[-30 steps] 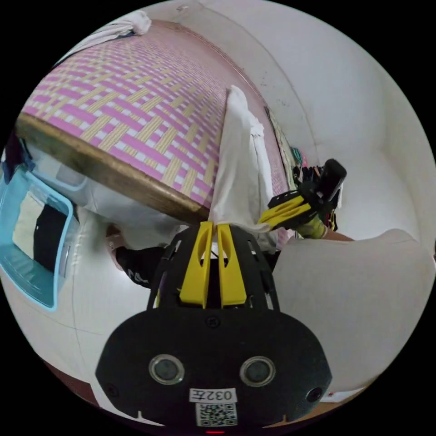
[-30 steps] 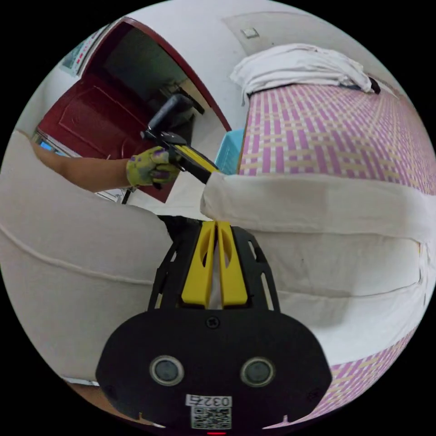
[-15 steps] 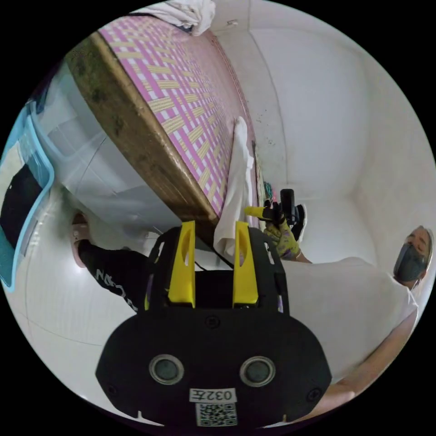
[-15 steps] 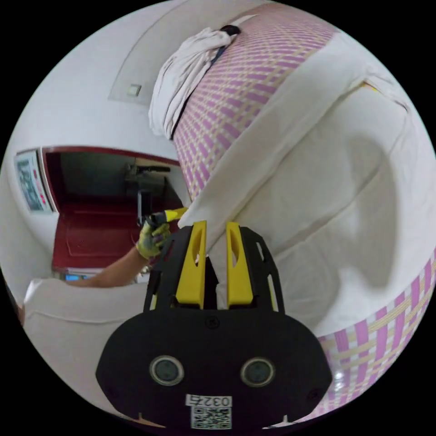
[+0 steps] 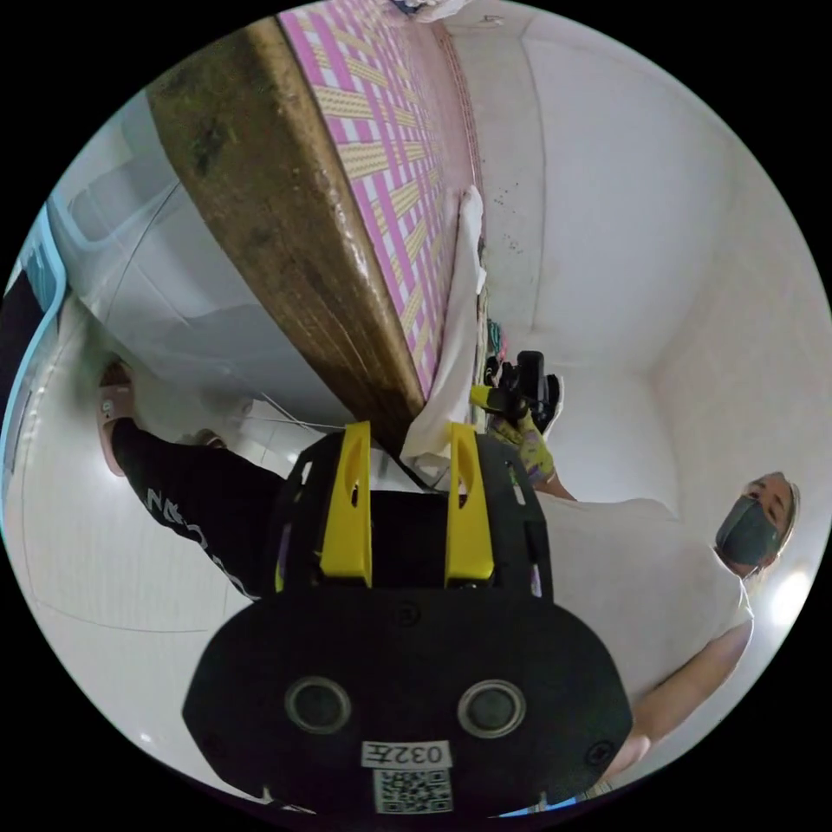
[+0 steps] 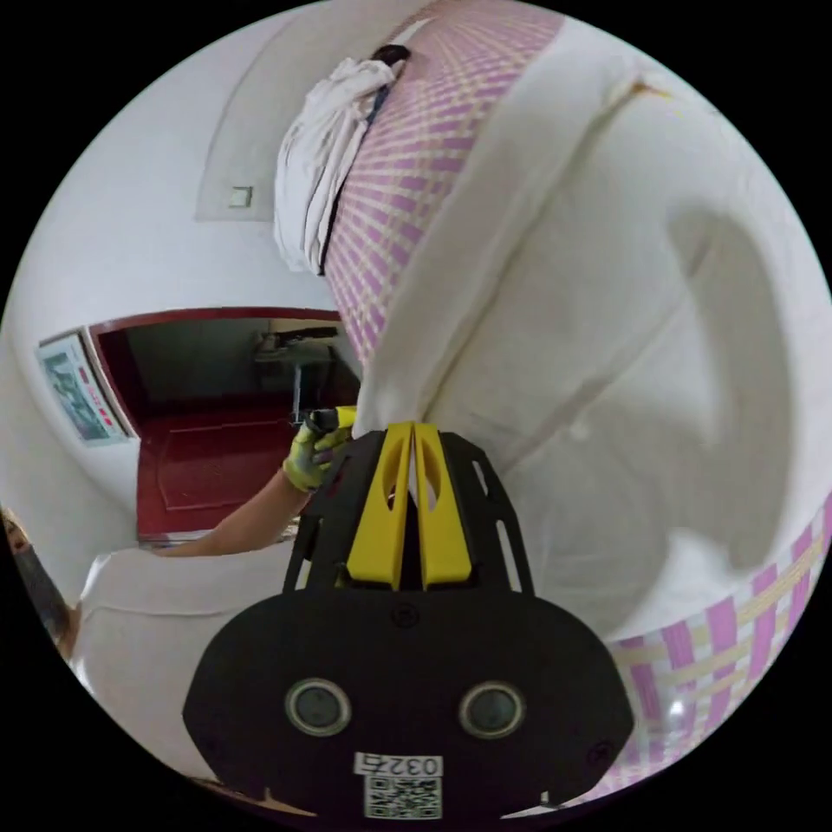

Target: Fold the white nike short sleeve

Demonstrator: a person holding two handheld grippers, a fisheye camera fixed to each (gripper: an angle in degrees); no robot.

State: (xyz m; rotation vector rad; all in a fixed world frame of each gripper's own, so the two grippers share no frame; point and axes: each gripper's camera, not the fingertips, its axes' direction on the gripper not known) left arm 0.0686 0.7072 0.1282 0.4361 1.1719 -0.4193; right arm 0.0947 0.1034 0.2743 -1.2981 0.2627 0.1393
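The white shirt [image 6: 607, 329] lies folded into a long band across the pink woven mat [image 6: 416, 156] of the bed. One end hangs over the bed's wooden edge [image 5: 286, 225]. My right gripper [image 6: 414, 426] is shut on the shirt's near edge. In the left gripper view it shows as the right gripper [image 5: 490, 399], in a gloved hand beside the shirt [image 5: 459, 329]. My left gripper [image 5: 407, 431] is open. The shirt's hanging corner sits just ahead of its jaws, between their tips.
A heap of white clothes [image 6: 321, 173] lies at the mat's far end. A clear plastic box [image 5: 147, 260] and a blue bin [image 5: 35, 277] stand beside the bed. The person's leg [image 5: 191, 520] and white top [image 5: 633, 589] are close. A red door [image 6: 199, 459] is behind.
Both grippers let go of the shirt about half a second ago. The right one has since shut on its edge again; the left one stays open. Both cameras have tilted and dropped lower.
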